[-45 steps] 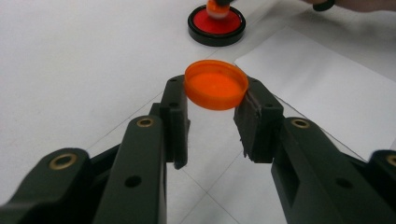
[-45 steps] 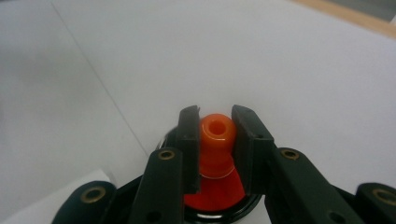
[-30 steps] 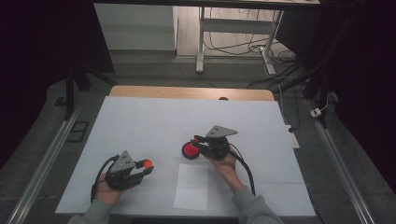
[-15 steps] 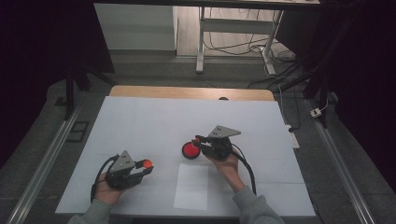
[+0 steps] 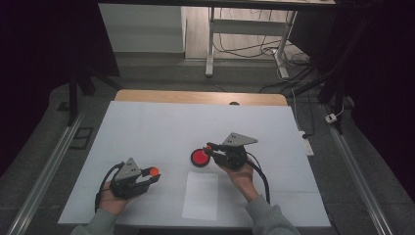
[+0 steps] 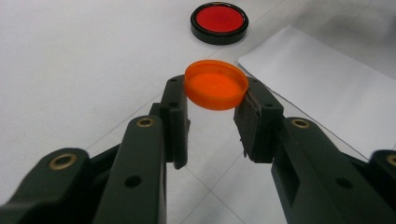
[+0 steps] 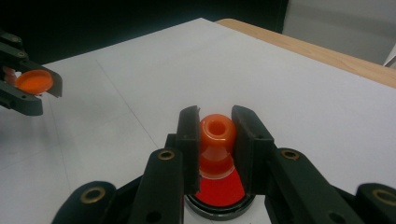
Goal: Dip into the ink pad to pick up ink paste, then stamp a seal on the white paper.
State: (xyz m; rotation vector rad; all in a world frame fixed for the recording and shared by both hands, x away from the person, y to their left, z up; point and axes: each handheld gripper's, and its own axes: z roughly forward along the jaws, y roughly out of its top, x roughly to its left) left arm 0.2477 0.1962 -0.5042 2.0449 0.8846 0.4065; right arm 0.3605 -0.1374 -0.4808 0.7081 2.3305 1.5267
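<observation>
Left gripper [image 6: 212, 100] clamped on round orange plastic cap [image 6: 216, 84], right gripper [image 7: 217, 135] clamped on small orange open-mouthed bottle [image 7: 216, 140] above black-rimmed red dish [image 5: 199, 157], white paper sheet [image 5: 201, 195] nearby.

Rectangular table [image 5: 147, 127], white-covered, bare wooden strip along far edge. Lying on it: round black-rimmed red dish [image 5: 199, 157], centre; blank white paper sheet [image 5: 201, 195], near edge, just nearer than dish.
</observation>
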